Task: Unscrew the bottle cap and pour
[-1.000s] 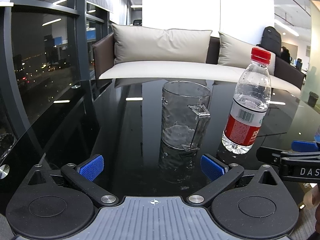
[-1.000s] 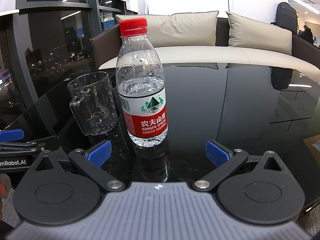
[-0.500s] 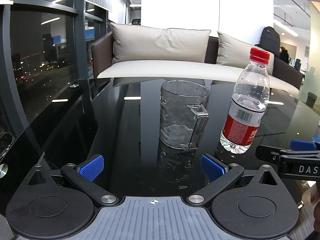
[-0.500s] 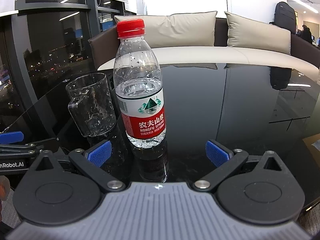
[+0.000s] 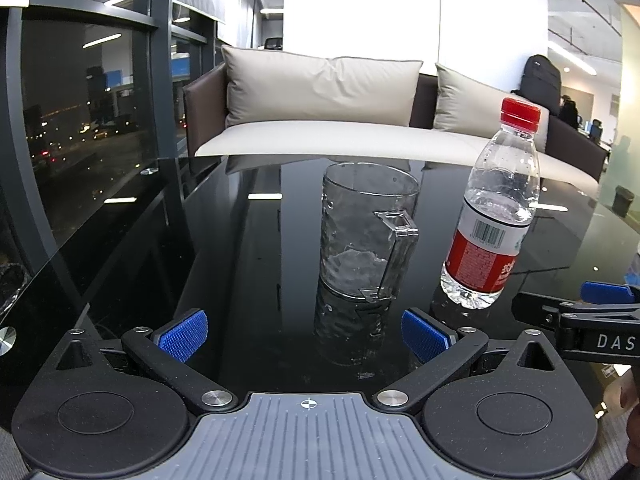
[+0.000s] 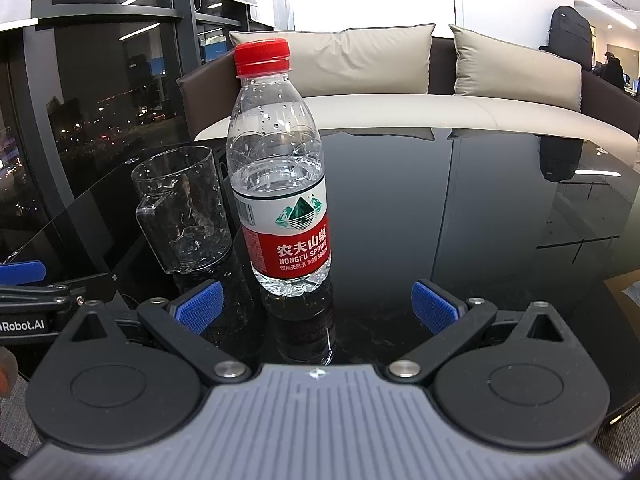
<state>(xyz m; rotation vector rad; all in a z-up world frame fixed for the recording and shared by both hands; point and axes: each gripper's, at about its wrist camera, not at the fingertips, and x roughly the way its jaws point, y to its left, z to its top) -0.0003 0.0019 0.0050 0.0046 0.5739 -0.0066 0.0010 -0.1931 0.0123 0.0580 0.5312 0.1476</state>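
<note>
A clear water bottle with a red label and a red cap stands upright on the black glass table. Left of it stands an empty clear glass mug with a handle. In the left wrist view the mug is straight ahead and the bottle is to its right. My left gripper is open, a little short of the mug. My right gripper is open, just short of the bottle's base. Each gripper shows at the edge of the other's view.
A brown sofa with beige cushions runs along the table's far side. Dark windows line the left. A black backpack sits on the sofa back at the far right. The table's right half is bare glass.
Both views have shifted slightly; the bottle and mug sit a touch lower and further left in frame. Both grippers stay open and hold nothing.
</note>
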